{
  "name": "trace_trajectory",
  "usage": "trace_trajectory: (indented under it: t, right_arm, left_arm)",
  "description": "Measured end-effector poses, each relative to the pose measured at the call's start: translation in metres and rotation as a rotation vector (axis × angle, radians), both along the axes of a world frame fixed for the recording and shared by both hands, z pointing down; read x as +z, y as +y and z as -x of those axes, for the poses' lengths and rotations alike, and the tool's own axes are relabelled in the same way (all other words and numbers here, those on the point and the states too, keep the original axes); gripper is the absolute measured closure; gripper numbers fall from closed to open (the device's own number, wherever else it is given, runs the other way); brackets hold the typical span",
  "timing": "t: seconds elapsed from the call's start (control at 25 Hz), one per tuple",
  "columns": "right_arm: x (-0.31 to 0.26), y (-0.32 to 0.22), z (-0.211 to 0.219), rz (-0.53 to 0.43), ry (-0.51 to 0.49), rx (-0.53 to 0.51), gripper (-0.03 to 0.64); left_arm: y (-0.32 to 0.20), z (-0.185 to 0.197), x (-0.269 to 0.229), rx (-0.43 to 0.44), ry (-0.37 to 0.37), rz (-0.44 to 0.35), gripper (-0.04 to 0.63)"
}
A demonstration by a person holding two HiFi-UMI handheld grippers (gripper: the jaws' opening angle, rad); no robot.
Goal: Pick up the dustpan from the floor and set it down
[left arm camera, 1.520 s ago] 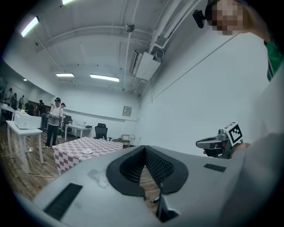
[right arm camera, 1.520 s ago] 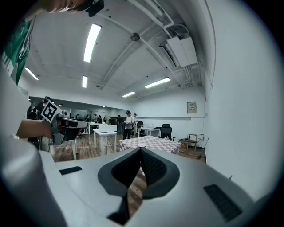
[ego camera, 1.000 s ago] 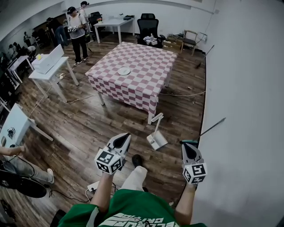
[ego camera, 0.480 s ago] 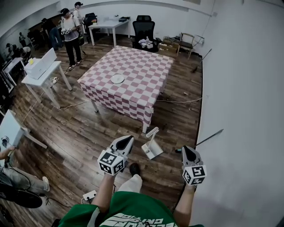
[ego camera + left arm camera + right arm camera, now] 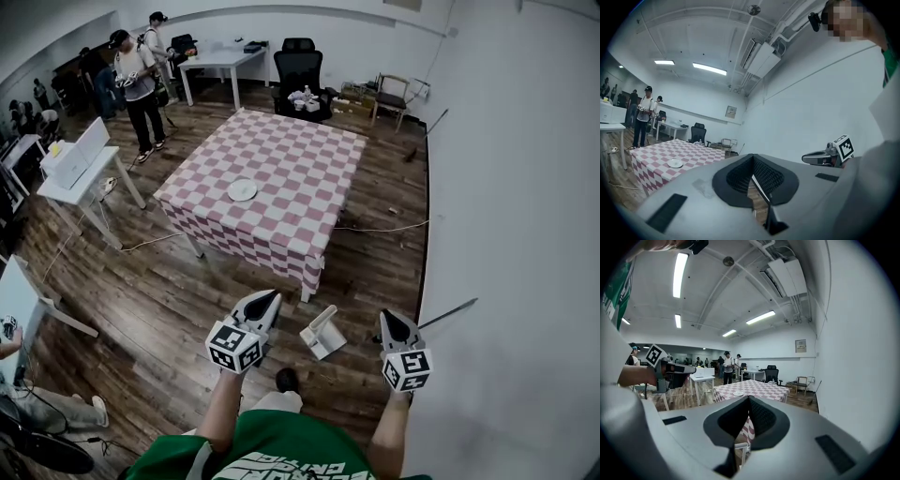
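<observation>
The white dustpan (image 5: 322, 335) stands on the wooden floor near a corner of the checkered table, its handle pointing up. It lies between my two grippers and a little ahead of them. My left gripper (image 5: 267, 298) is held level to the dustpan's left, jaws shut and empty. To the dustpan's right, by the wall, my right gripper (image 5: 386, 316) is also shut with nothing in it. In the right gripper view a white piece of the dustpan (image 5: 740, 446) shows below the closed jaws. Neither gripper touches the dustpan.
The table with the red-checked cloth (image 5: 300, 159) carries a white plate (image 5: 242, 190). A thin rod (image 5: 448, 314) leans on the white wall at right. A cable (image 5: 375, 228) runs over the floor. A white desk (image 5: 80, 164) and people (image 5: 136, 84) are at the far left.
The person has walked forward: the dustpan and table have come nearer and lower in the head view. Both grippers kept their pose, shut, and now flank the dustpan.
</observation>
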State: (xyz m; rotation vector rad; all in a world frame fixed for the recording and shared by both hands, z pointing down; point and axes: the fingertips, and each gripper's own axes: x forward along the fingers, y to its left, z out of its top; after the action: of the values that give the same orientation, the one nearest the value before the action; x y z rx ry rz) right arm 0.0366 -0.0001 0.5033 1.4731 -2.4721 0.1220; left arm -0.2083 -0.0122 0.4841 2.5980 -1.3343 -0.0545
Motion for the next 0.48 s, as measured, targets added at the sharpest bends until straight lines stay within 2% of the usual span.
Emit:
trace_trajectory:
  t: [0.24,0.48]
  right_arm:
    - [0.009,-0.053,0.014,0.013,0.003,0.001,0.609]
    - [0.017,-0.080,0.019,0.039,0.018,0.002,0.609]
  left_arm:
    - [-0.055,0.009,0.011,0.014,0.012,0.016,0.592]
    - [-0.083,0.007,0.018,0.038,0.017,0.037,0.592]
